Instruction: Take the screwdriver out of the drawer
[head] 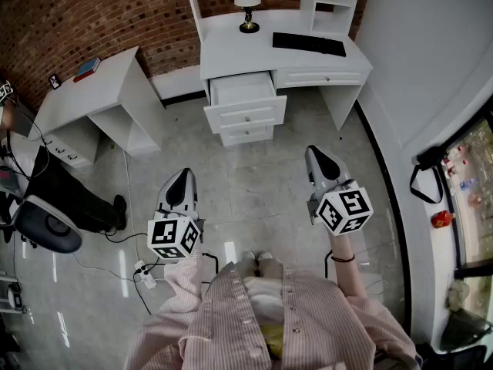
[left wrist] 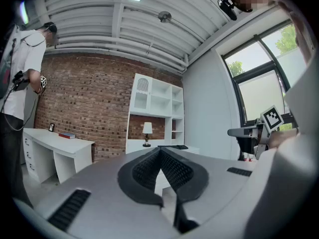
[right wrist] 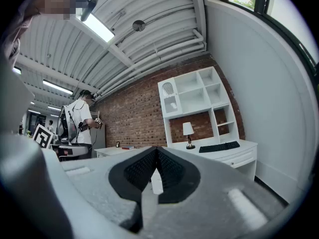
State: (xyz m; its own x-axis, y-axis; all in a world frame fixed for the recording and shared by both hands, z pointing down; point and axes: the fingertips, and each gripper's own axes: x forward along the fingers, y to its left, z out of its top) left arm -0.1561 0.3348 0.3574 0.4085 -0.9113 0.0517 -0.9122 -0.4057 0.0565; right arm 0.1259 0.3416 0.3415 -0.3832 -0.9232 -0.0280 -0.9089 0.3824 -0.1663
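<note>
The white desk [head: 231, 52] stands across the floor ahead, and its top drawer [head: 241, 91] is pulled out. No screwdriver shows in any view; the drawer's inside looks plain white from here. My left gripper [head: 182, 176] and right gripper [head: 315, 154] hang level over the floor, well short of the desk, both pointing toward it. In the left gripper view the left gripper [left wrist: 159, 152] has its ribbed pads met at the tip with nothing between them. The right gripper [right wrist: 157, 151] is likewise shut and empty in its own view.
A lamp [head: 247, 2] and a black keyboard [head: 308, 43] sit on the desk. A second white desk [head: 92, 91] with a book [head: 87, 66] stands at the left. A person [right wrist: 77, 123] stands there, near cables and a power strip [head: 145, 272]. A window [head: 466, 191] lines the right wall.
</note>
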